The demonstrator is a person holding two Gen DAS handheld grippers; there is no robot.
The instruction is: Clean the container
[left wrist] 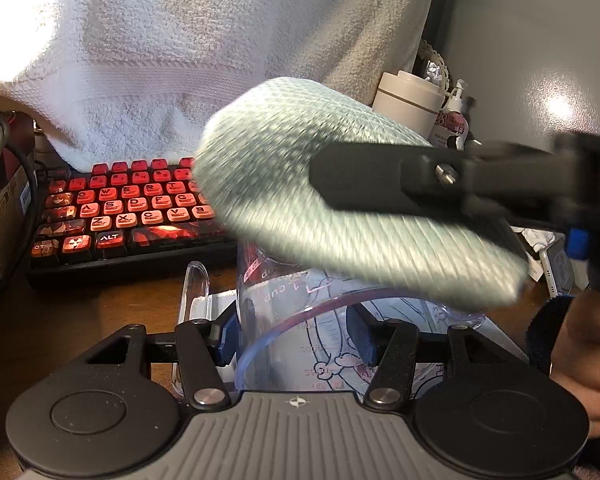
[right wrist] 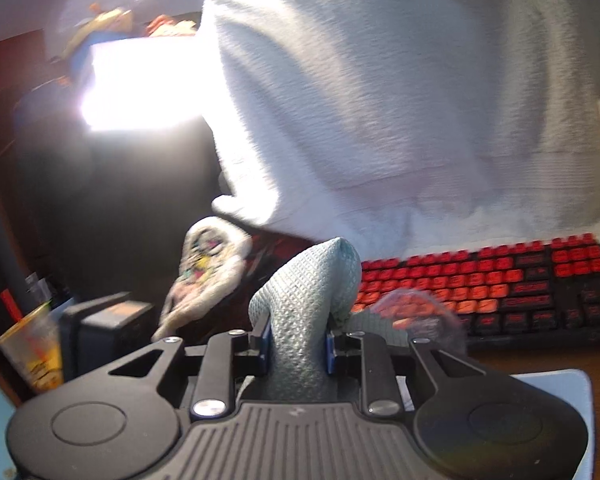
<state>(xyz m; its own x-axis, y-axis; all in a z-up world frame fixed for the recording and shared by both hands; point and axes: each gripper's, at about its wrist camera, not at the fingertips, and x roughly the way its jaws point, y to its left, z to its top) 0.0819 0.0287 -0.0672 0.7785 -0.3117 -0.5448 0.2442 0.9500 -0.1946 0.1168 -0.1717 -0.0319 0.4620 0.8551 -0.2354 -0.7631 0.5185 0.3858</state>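
A clear plastic measuring cup (left wrist: pixel 284 296) with printed marks stands on the desk, its handle (left wrist: pixel 198 292) to the left. My left gripper (left wrist: pixel 296 336) is shut on the cup, with its blue pads pressing the wall from both sides. A teal waffle-weave cloth (left wrist: pixel 300 184) hangs blurred just above the cup's rim. It is pinched in my right gripper (left wrist: pixel 340 184), which reaches in from the right. In the right wrist view that gripper (right wrist: pixel 298 344) is shut on the cloth (right wrist: pixel 312 292), and the cup (right wrist: pixel 416 312) shows as a blur beyond it to the right.
A red-and-black keyboard (left wrist: pixel 132 208) lies behind the cup, under a draped white towel (left wrist: pixel 180 60). A white jar (left wrist: pixel 408 100) and a pump bottle (left wrist: pixel 456 116) stand at the back right. A drink cup with a straw (right wrist: pixel 36 356) and a plush item (right wrist: pixel 208 272) are further left.
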